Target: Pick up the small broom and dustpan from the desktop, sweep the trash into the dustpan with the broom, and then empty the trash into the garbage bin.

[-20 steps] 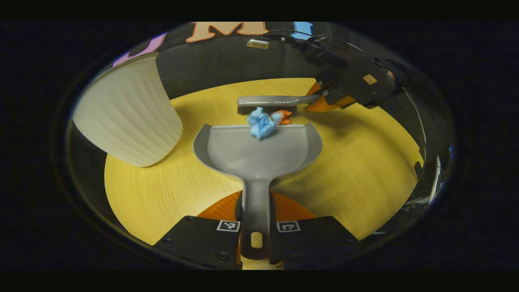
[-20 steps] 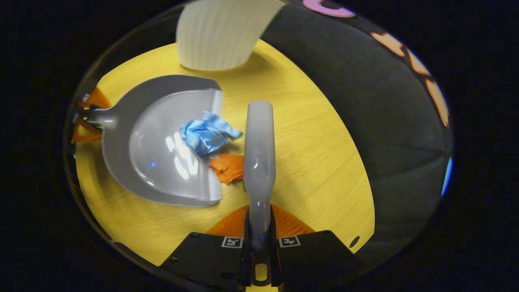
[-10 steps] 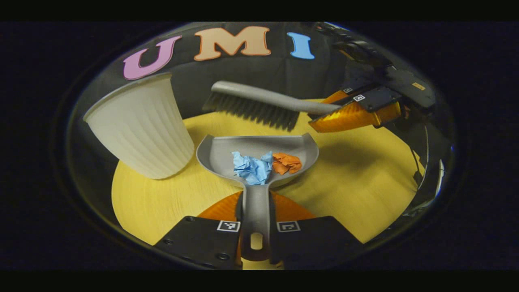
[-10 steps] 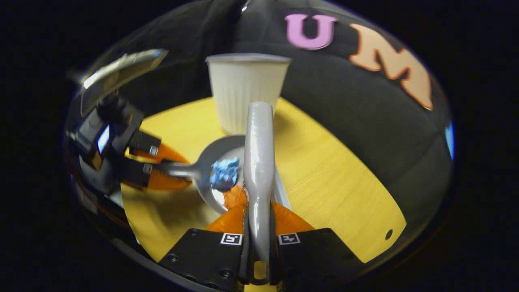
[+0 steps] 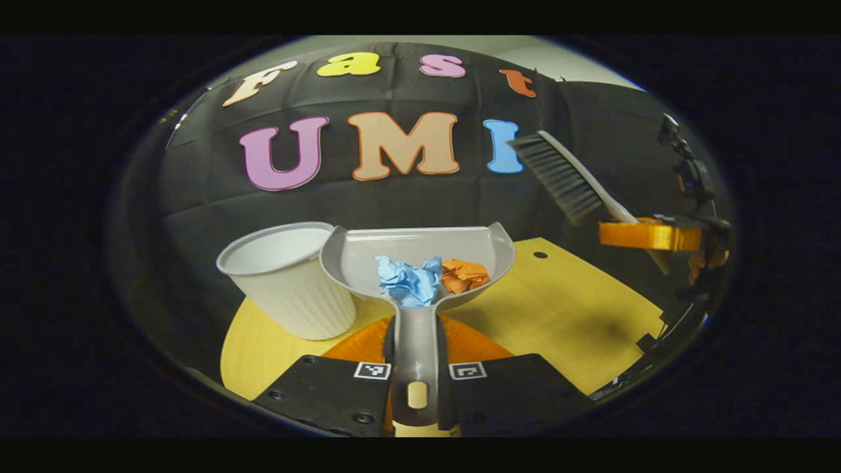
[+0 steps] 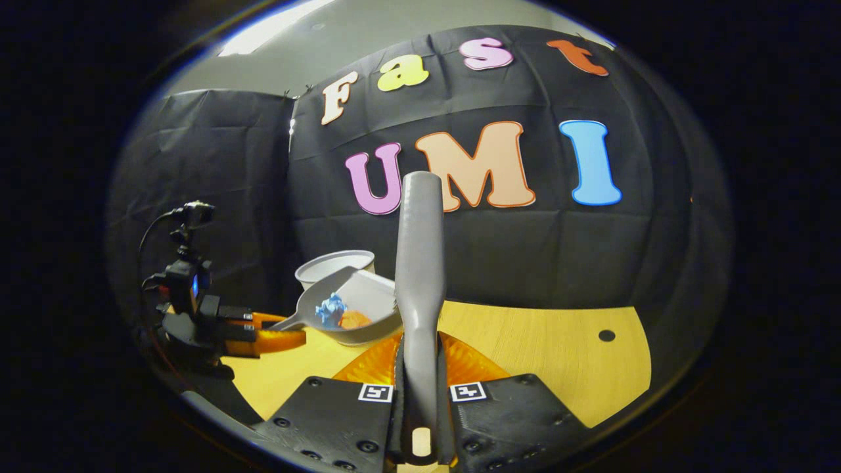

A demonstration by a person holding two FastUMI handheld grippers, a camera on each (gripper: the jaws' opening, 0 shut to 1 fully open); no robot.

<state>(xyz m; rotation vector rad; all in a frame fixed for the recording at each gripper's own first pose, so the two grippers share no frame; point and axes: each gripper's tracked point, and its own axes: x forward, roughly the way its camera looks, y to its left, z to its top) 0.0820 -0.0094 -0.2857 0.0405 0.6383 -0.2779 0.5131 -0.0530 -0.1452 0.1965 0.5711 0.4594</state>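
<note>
The left gripper (image 5: 415, 384) is clamped tight on the dustpan (image 5: 420, 253) handle, pan lifted off the surface (image 5: 578, 309) with the blue paper wad (image 5: 407, 281) and orange paper wad (image 5: 465, 274) sitting in its bowl, handle running straight back toward the gripper. Right beside the pan's left edge stands the white garbage bin (image 5: 289, 282), mouth open and upward, so I'd say the tip goes left and the left hand is the nearer one. The right gripper (image 6: 420, 407) is closed on the broom (image 6: 419, 263) handle, holding it raised and well clear to the right.
</note>
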